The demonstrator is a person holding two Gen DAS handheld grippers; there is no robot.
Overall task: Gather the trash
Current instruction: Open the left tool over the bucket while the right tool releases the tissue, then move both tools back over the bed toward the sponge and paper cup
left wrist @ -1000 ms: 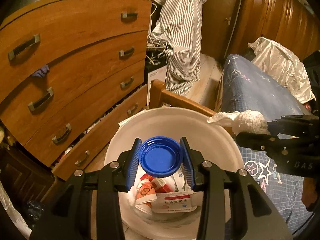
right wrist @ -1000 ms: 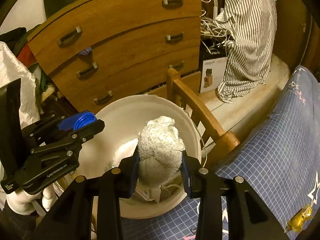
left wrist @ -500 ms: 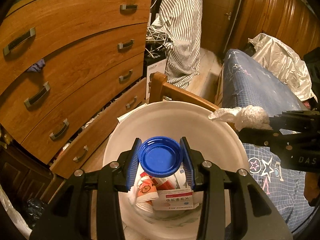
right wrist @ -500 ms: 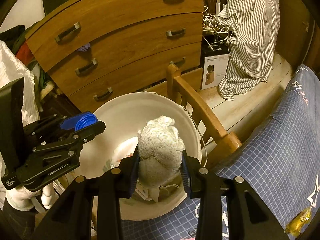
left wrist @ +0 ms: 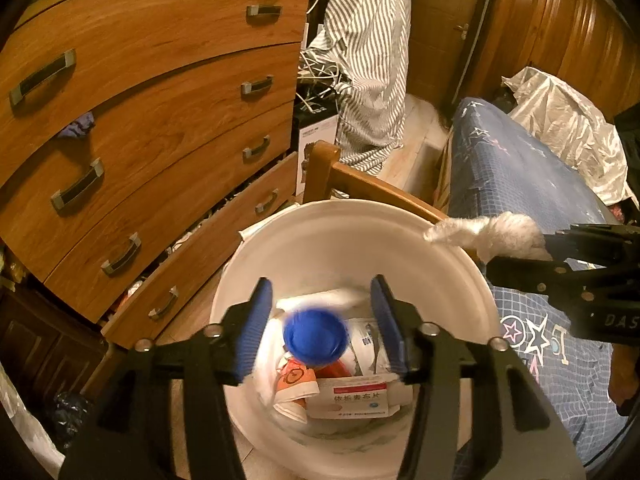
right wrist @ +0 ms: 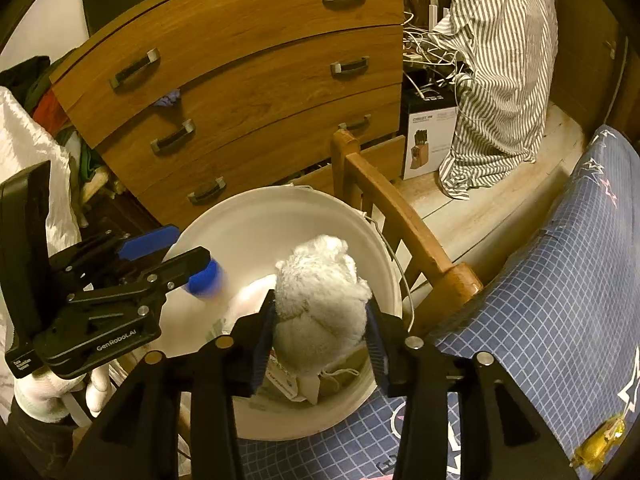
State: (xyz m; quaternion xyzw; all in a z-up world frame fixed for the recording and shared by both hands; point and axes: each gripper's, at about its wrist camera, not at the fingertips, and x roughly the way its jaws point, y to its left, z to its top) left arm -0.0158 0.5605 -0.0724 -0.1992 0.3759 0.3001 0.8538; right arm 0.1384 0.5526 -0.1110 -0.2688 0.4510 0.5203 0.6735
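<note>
A person is standing over a white bucket (left wrist: 476,280) with a gripper in each hand, dropping trash into it. The left gripper (left wrist: 322,320) is opening its jaws; nothing is between the blue pads now, and a blue lid (left wrist: 315,338), blurred, is falling free just below them toward the paper and cartons lying in the bottom. The right gripper (right wrist: 320,330) is also opening, over the near right part of the bucket; a crumpled white wad (right wrist: 320,300) is sitting between its pads, and I cannot tell whether they are pressing on it or only touching it. To finish this step well, I judge the right jaws should be spreading wide while staying above the bucket, since the soft wad may be clinging to a pad; a small shake could be freeing it, and neither gripper should be pulling away until its piece has dropped inside. A wooden rail (right wrist: 404,224) is running just beside the bucket's far right rim, and a thin wire handle is hanging there, so a sideways swing could be knocking them. A blue checked cloth (right wrist: 552,280) is covering the surface on the right, with a small yellow wrapper (right wrist: 598,444) lying at its near edge, likely more trash. A dresser (right wrist: 248,64) is standing at the far left, its lowest drawer ajar, and a striped shirt (right wrist: 504,72) is hanging at the far right.
</note>
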